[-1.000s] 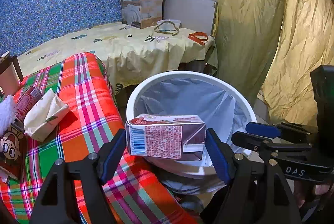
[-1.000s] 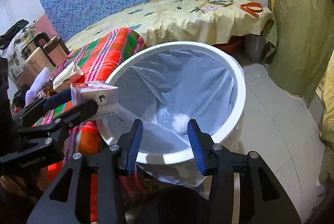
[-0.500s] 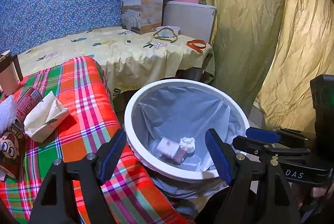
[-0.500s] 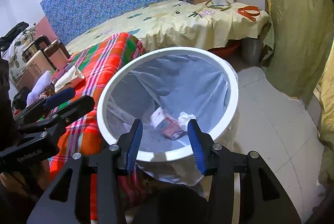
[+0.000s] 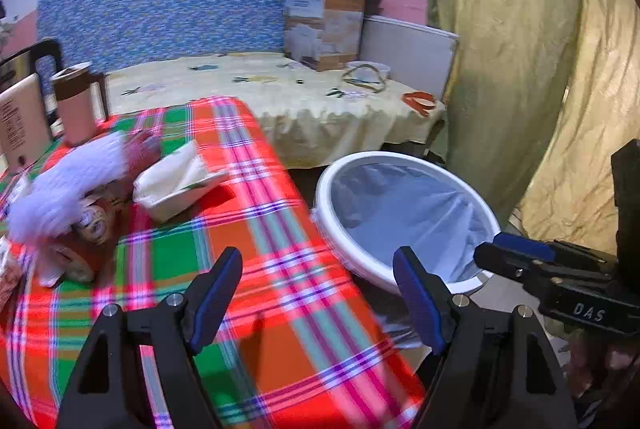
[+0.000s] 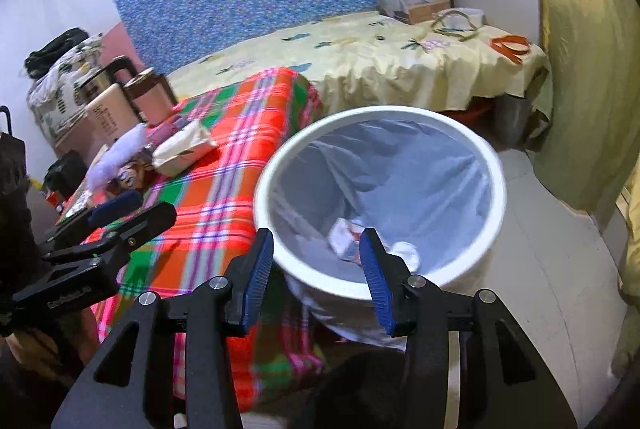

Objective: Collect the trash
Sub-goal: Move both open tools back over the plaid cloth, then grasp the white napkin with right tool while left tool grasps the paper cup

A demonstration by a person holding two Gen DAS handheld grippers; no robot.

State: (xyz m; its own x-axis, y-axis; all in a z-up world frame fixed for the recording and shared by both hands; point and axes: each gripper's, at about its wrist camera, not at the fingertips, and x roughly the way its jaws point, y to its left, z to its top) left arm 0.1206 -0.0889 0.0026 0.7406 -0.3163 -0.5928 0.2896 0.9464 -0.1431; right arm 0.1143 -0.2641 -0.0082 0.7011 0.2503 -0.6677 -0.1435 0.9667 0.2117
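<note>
The left gripper [image 5: 318, 293] is spread wide with nothing between its blue pads, hanging over the near edge of the plaid cloth [image 5: 256, 269] that covers the low table. The right gripper [image 6: 316, 277] is likewise spread and empty, poised at the near rim of the white bin [image 6: 496, 189], with its tips just above the rim. In the left wrist view the right gripper's fingertips [image 5: 516, 249] show at the right edge, beside the bin [image 5: 360, 261].

Down inside the bin, on the pale liner [image 6: 400, 169], lies a small carton [image 6: 346, 241] tilted on its side, with a crumpled white wad [image 6: 406, 251] next to it; the picture is blurred there, so whether the two touch is hard to say. The bin stands on the tiled floor [image 6: 560, 269], right against the corner of the plaid cloth.

Farther out on the cloth sit a folded tissue pack [image 5: 176, 181], a fluffy white thing [image 5: 68, 185] and some printed wrappers [image 5: 92, 221], all well apart from the bin. Behind them stands a pink mug [image 5: 78, 101]. Beyond lies a yellow sheet [image 5: 280, 97] with a cardboard box [image 5: 324, 25] at its far end.
</note>
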